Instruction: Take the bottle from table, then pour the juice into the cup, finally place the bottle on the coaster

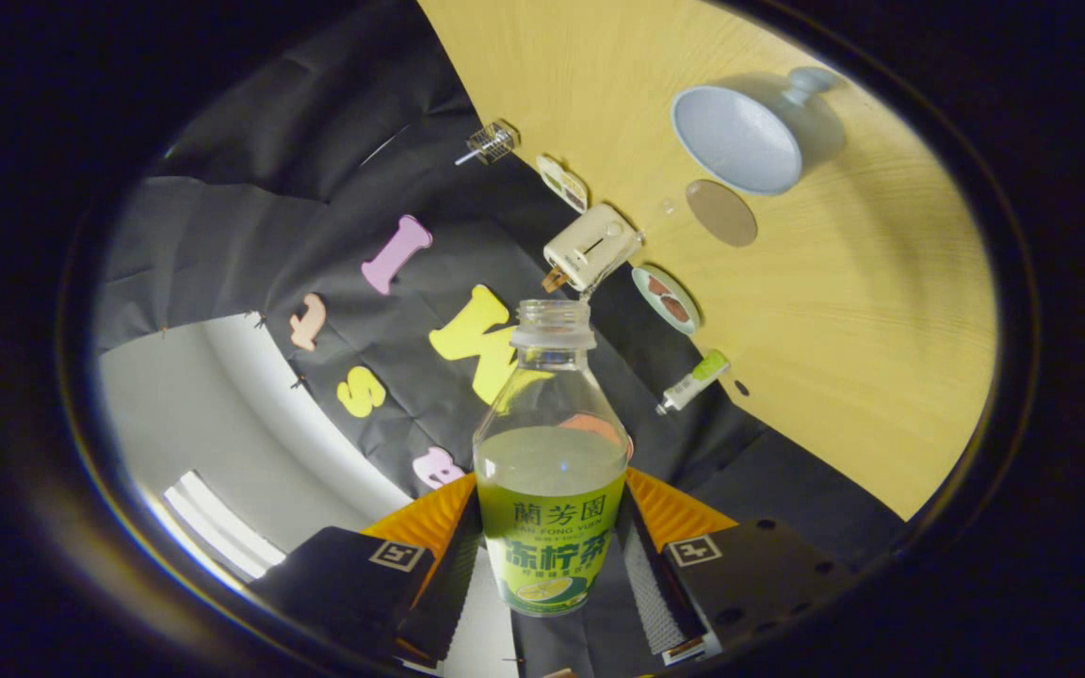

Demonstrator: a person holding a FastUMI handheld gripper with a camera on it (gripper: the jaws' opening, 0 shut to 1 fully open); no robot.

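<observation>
My gripper (550,556) is shut on a clear bottle (550,452) with a green and yellow label, both fingers pressing its sides. The bottle has no cap and holds pale juice up to its shoulder. The view is rolled sideways, so the wooden table (863,311) runs steeply beyond the bottle. A pale blue cup (738,138) with a handle stands on the table, far beyond the bottle's mouth. A round brown coaster (721,213) lies flat beside the cup, on the side nearer me.
Along the table's back edge by the black cloth wall stand a small wire basket (491,143), a little dish (563,183), a cream toaster (591,247), a plate with food (666,298) and a green-capped tube (693,381).
</observation>
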